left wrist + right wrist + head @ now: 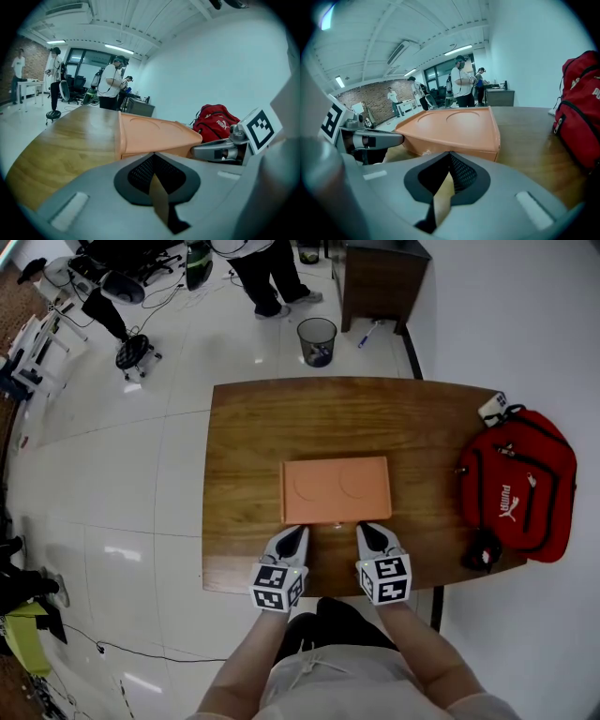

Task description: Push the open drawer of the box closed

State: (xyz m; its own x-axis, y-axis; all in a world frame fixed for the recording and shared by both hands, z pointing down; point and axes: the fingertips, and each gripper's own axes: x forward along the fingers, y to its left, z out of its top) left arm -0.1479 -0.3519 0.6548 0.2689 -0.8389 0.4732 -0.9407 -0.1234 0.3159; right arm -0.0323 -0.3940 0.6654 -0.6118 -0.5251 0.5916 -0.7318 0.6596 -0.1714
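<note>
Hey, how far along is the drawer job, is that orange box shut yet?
Mostly done, it seems: in the head view no drawer sticks out of the orange box on the table. In hand: the left hand-held gripper and the right hand-held gripper, both with jaws together, sit at its near face. Left: perhaps a last nudge; I cannot tell whether the front is fully flush.

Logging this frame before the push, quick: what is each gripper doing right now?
Left gripper: shut, holding nothing, tips near the orange box.
Right gripper: shut, holding nothing, tips near the same box.
</note>
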